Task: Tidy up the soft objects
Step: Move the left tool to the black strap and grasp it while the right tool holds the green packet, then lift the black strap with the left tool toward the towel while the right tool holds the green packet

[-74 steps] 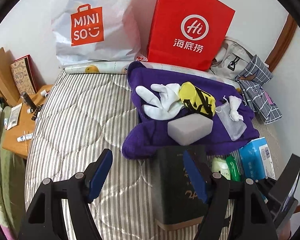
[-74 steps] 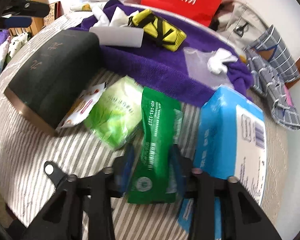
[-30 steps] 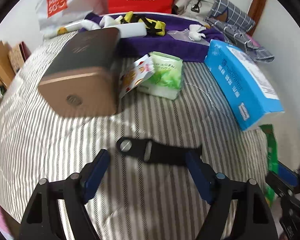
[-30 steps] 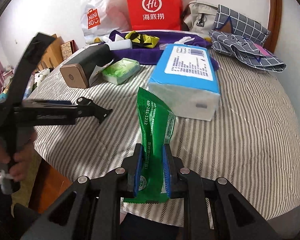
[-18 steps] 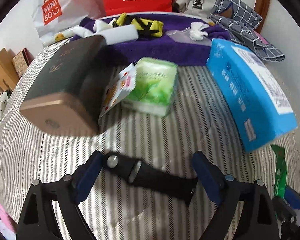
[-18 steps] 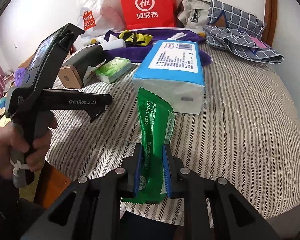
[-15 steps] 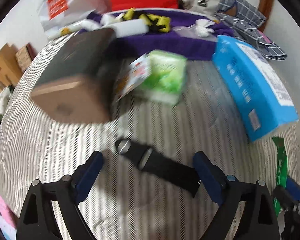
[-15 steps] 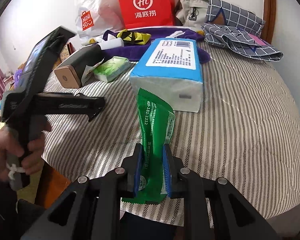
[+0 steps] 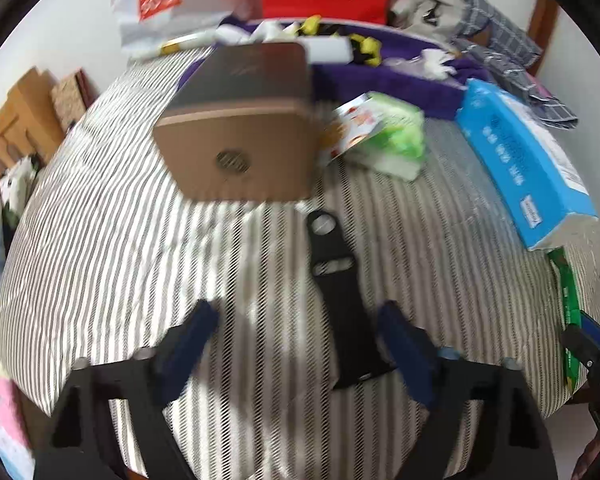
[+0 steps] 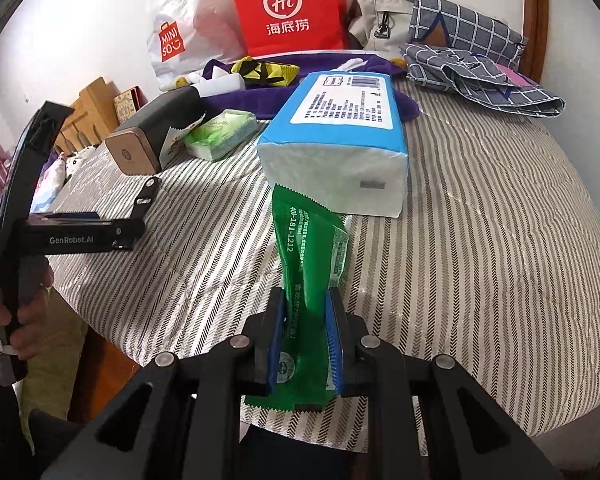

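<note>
Two hand-held grippers are in play over the striped bed (image 10: pixel 480 208). On the left, the left hand-held gripper (image 9: pixel 296 340) hangs with its blue pads spread wide and nothing between them, low over bare mattress near the bed's front edge. Ahead of it lie a dark box with a tan end (image 9: pixel 236 160) and a small green tissue pack (image 9: pixel 396 140), then the large blue tissue pack (image 9: pixel 524 168). On the right, the right hand-held gripper (image 10: pixel 306 344) pinches the green sachet (image 10: pixel 310 264) by its lower half, holding it upright just above the bed's front edge, its serrated top standing in front of the blue pack.

The sachet looks light, thin and limp; its film creases where the pads bite, so it would likely slip or fold if taken by a corner. Its fuller middle seems the safest hold.

The right wrist view shows that grip plainly and the person's hand (image 10: pixel 16 312) on the left tool. The left wrist view, blurred, catches only an edge of the sachet at far right.
</note>
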`<state>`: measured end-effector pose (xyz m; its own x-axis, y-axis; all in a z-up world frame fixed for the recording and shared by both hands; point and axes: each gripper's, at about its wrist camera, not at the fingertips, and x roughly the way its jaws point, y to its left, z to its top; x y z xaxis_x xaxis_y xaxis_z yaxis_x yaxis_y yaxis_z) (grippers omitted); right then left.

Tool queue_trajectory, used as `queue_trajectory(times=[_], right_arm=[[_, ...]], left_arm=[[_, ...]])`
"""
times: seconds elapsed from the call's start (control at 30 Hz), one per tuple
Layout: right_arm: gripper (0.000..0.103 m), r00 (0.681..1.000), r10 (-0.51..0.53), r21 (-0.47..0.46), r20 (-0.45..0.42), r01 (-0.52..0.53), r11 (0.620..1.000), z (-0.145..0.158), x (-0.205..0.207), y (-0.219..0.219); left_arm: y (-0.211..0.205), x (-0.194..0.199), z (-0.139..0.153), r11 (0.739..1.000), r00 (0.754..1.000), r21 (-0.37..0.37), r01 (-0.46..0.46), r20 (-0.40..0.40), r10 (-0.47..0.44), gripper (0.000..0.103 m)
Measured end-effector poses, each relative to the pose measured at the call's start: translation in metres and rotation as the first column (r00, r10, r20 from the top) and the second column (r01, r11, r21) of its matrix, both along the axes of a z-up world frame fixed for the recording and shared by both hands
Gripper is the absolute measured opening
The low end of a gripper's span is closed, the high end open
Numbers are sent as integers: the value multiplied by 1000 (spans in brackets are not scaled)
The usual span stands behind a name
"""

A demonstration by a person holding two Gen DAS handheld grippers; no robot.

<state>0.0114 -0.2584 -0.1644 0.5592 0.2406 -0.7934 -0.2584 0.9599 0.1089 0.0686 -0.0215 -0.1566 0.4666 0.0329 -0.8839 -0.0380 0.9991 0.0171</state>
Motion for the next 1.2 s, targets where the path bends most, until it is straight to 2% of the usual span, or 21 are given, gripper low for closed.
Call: queue_trajectory(times=[0.03,0.07,0.1,0.27,0.4,0.5,0.53,0.6,0.63,0.77,1.2], right_arm=[[20,1000,-2,0,0,2,1000,0,0,0],[20,1000,-4,1,-2,4,1000,-1,1,0],[20,1000,-4,1,-3,4,1000,-1,1,0],[20,1000,-11,11,-7,11,1000,-3,1,0],[25,1000,-17,11,-21,17,1000,-6,8,0],[27,1000,-20,11,-15,20,1000,-9,13,2],[27,1000,-16,6,-12,16,1000,-10,14,3],[25,1000,-8,-2,-10,8,1000,-9,16,5],[21,1000,-8,-13,-9,8,1000,-9,16,6],[18,1000,-7,-33,-7,6,999,-4,11,8],[18,999,-25,-19,42,26,999,28,-7,17]], left_arm=[[-5,0,3,1000,1000,-1,25,11,-25,44],[-10,0,4,998,998,-2,56,14,-56,24],[-13,0,5,998,998,2,64,12,-64,21],[-9,2,6,997,997,-29,72,11,-71,23],[-15,5,4,996,995,-6,93,27,-92,30],[-17,6,3,996,995,2,88,41,-88,30],[-16,7,3,996,995,-2,88,41,-88,29],[-12,7,3,996,995,-9,86,45,-86,21],[-9,7,4,996,995,-34,86,44,-85,21],[5,6,5,990,998,-123,62,24,-59,20],[17,-20,42,991,992,-112,77,109,-65,20]])
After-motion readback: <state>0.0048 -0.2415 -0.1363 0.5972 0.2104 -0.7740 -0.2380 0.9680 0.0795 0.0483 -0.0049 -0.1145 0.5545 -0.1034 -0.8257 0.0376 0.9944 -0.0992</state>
